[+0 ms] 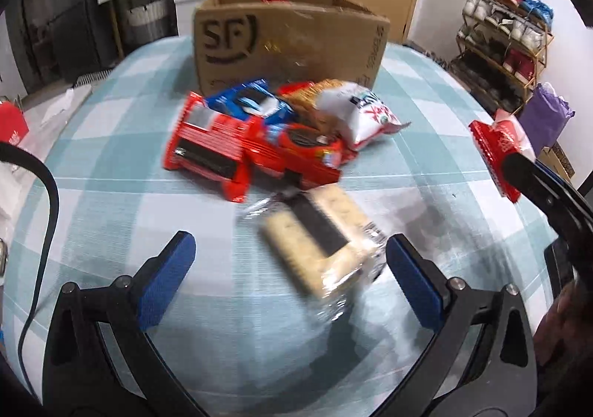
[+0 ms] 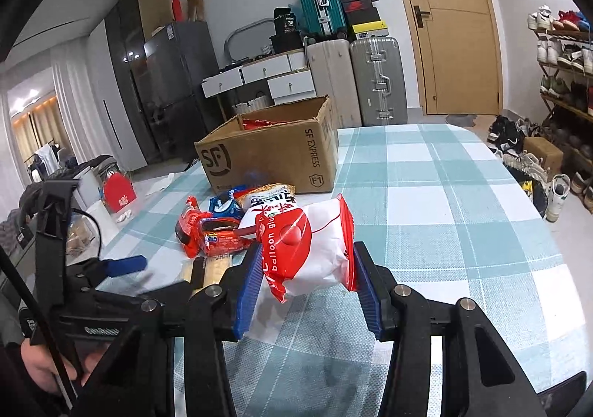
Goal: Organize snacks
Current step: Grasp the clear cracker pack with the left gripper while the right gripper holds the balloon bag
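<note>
Right gripper (image 2: 307, 291) pinches a red-white snack bag (image 2: 307, 250) by its lower end; it may slip. Left gripper (image 1: 291, 282), spread, straddles the cracker pack (image 1: 322, 235), near table edge. Beyond: snack pile (image 1: 267, 132), then SF carton (image 2: 274, 157); a hasty carry could clip its rim.

Your left claw (image 1: 291, 276) stands open over the checked desk (image 1: 426, 165), a clear-wrapped cracker pack (image 1: 318, 235) between its pads. Beyond: snack pile (image 1: 259, 135), cardboard box (image 1: 289, 43). Right claw (image 1: 519, 172) pinches a red-white packet (image 1: 498, 143).
</note>
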### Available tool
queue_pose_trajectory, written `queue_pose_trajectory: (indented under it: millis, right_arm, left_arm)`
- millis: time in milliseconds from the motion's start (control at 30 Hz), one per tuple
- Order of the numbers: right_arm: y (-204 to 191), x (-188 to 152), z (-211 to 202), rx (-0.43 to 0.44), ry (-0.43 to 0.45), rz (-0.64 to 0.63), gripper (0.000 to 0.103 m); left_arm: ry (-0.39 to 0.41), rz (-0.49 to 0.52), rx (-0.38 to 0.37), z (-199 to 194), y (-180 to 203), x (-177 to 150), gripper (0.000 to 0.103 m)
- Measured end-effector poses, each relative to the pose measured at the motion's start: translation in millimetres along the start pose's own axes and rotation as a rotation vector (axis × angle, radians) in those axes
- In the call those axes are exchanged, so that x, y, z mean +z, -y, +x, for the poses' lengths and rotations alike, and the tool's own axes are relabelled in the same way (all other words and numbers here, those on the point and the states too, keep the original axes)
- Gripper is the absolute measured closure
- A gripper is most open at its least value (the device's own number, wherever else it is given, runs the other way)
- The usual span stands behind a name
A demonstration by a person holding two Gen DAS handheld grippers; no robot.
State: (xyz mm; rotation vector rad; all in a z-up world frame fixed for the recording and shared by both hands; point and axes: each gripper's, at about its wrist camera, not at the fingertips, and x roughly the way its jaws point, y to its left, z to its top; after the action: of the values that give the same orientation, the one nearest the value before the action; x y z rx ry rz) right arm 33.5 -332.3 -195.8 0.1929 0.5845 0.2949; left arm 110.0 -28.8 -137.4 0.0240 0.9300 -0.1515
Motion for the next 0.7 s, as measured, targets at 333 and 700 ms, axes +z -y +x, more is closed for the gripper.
queue_pose_trajectory:
  millis: [333, 700]
  right_arm:
    - [2.1, 0.8, -2.6, 0.006, 0.016, 0.016, 0.054]
    - [6.6, 1.1, 1.4, 0.014, 0.008, 0.038, 0.054]
  left_arm:
    - [-0.111, -0.065, 0.076, 35.7, 21.2, 17.9, 0.000]
    - [-0.071, -0.007, 0.099, 26.6, 21.8, 5.4, 0.019]
